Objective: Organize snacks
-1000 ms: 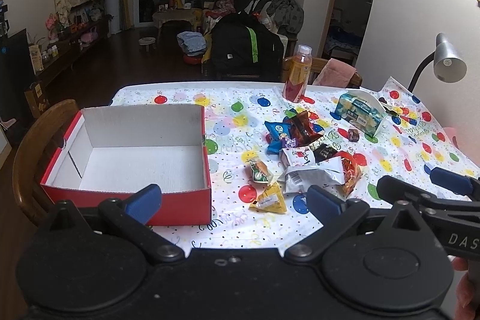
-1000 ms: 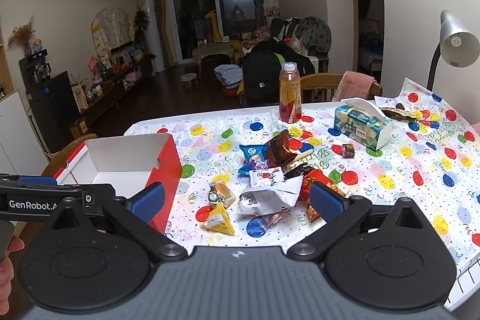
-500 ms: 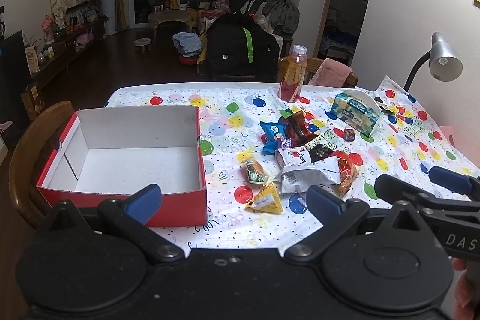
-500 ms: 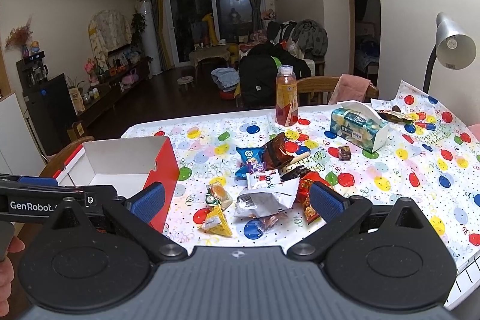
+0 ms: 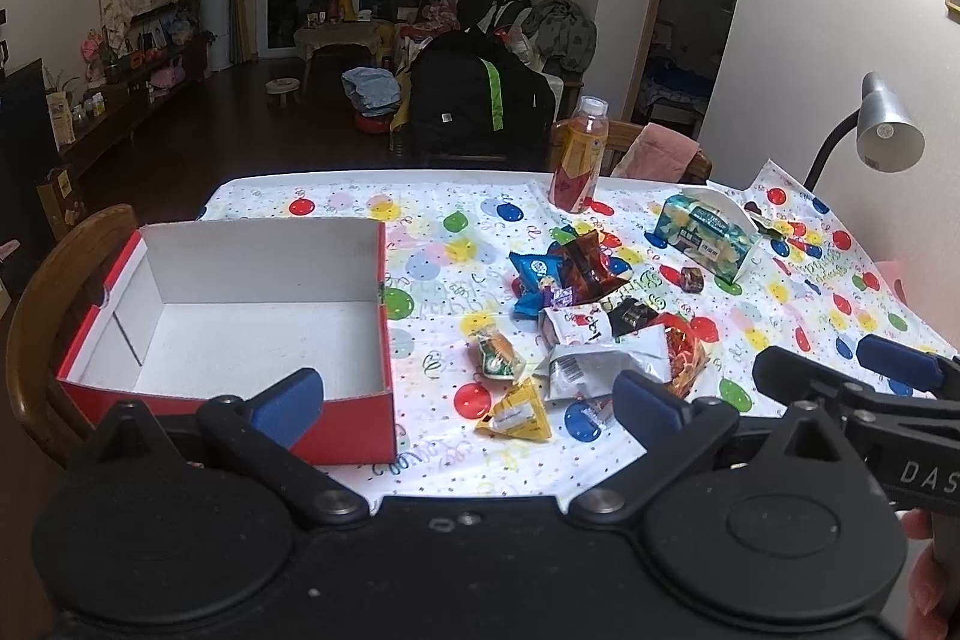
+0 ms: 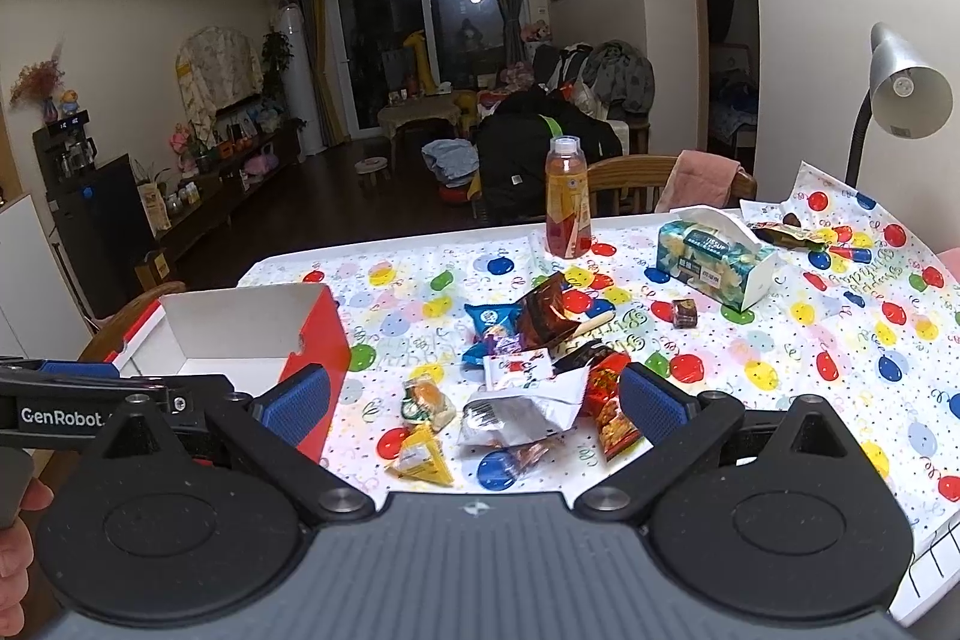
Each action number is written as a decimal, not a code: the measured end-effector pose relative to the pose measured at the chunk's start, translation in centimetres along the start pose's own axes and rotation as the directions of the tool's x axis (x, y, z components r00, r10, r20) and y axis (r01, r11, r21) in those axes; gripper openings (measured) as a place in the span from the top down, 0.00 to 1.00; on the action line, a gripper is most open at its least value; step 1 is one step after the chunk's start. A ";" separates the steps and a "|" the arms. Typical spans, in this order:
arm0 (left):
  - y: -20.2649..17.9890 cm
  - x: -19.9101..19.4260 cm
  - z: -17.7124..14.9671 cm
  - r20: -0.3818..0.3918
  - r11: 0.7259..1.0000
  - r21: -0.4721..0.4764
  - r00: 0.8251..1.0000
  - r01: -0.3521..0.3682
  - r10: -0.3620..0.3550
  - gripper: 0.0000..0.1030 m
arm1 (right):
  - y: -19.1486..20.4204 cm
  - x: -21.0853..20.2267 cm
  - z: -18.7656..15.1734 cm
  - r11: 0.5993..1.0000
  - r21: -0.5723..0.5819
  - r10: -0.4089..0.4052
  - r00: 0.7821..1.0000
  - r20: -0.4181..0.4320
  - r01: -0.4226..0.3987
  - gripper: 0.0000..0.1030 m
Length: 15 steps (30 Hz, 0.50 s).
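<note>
A heap of snack packets (image 5: pixel 591 334) lies mid-table, at three o'clock from the empty red box (image 5: pixel 240 334); a yellow triangular packet (image 5: pixel 517 405) sits nearest. Both the left gripper (image 5: pixel 468 394) and right gripper (image 6: pixel 474 397) hover with jaws spread, holding nothing. The overlapping, slippery wrappers could drag neighbours along or slip free, and a careless reach might nudge the bottle (image 5: pixel 579 154) at twelve o'clock.
</note>
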State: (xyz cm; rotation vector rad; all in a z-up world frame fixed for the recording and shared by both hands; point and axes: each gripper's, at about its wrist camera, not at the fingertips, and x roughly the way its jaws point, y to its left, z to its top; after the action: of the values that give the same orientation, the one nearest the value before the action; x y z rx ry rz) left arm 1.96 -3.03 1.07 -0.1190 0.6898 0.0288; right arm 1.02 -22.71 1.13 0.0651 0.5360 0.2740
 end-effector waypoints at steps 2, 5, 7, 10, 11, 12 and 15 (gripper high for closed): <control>-0.2 0.4 0.1 -0.006 1.000 -0.010 1.000 0.000 0.000 0.00 | -0.8 0.6 0.3 1.000 0.005 -0.007 1.000 -0.013 0.007 0.00; -0.9 1.4 0.3 -0.017 1.000 -0.007 1.000 -0.001 0.001 0.00 | -2.3 1.6 0.6 1.000 0.019 -0.001 1.000 -0.031 0.002 0.00; -1.2 2.3 0.3 -0.030 1.000 -0.007 0.999 -0.012 0.012 0.00 | -3.3 2.5 0.7 1.000 0.020 0.004 0.999 -0.051 -0.002 0.00; -1.6 3.9 0.2 -0.074 1.000 -0.027 0.997 -0.009 0.007 0.00 | -4.8 3.7 0.9 1.000 0.023 0.010 0.998 -0.069 -0.008 0.00; -1.6 4.5 0.1 -0.090 0.999 -0.038 0.996 -0.008 0.004 0.00 | -5.3 4.2 0.9 1.000 0.019 0.008 0.997 -0.074 -0.006 0.00; -1.7 5.0 0.1 -0.100 0.999 -0.045 0.995 -0.008 0.003 0.00 | -5.8 4.7 0.9 1.000 0.017 0.012 0.997 -0.081 -0.011 0.00; -2.2 6.4 -0.2 -0.115 0.999 -0.047 0.993 -0.015 0.009 0.03 | -7.0 6.5 0.8 1.000 0.006 0.023 0.994 -0.110 -0.023 0.00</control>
State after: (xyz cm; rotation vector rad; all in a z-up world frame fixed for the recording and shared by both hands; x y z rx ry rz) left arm 6.96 -5.32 -2.90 -0.1632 0.8046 0.0505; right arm 8.48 -27.60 -2.29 0.0610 0.6455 0.3000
